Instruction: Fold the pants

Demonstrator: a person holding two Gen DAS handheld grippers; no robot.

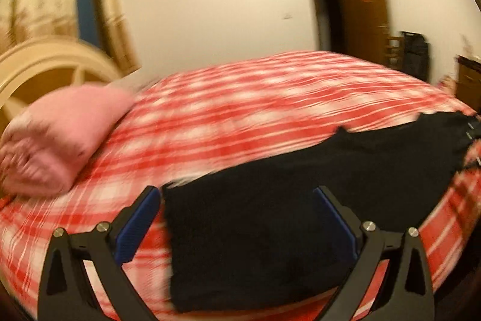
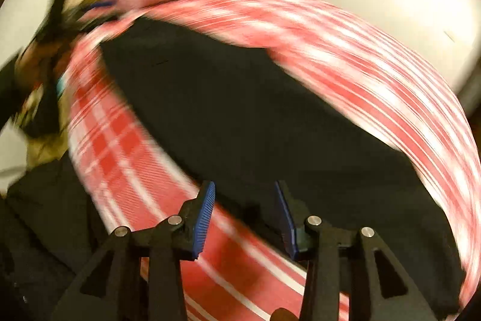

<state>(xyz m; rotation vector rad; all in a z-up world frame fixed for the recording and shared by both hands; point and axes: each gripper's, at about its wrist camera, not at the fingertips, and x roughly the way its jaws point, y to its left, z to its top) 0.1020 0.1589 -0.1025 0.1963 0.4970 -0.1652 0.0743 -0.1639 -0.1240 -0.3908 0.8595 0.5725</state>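
Note:
Black pants [image 1: 300, 188] lie stretched across the near side of a bed with a red and white checked cover [image 1: 240, 110]. My left gripper [image 1: 237, 191] is open above one end of the pants, with that end's corner between its blue pads [image 1: 141, 227]. In the right wrist view the same black pants [image 2: 240, 116] run diagonally over the checked cover [image 2: 360, 59]. My right gripper [image 2: 245, 188] is open over the near edge of the pants, nothing held. The left gripper [image 2: 87, 11] shows blurred at the far end.
A pink pillow [image 1: 63, 137] rests at the head of the bed by a cream headboard [image 1: 51, 62]. A brown door [image 1: 363, 11] and dark furniture [image 1: 415, 53] stand beyond the bed. A person's dark clothing [image 2: 45, 230] is at the lower left of the right wrist view.

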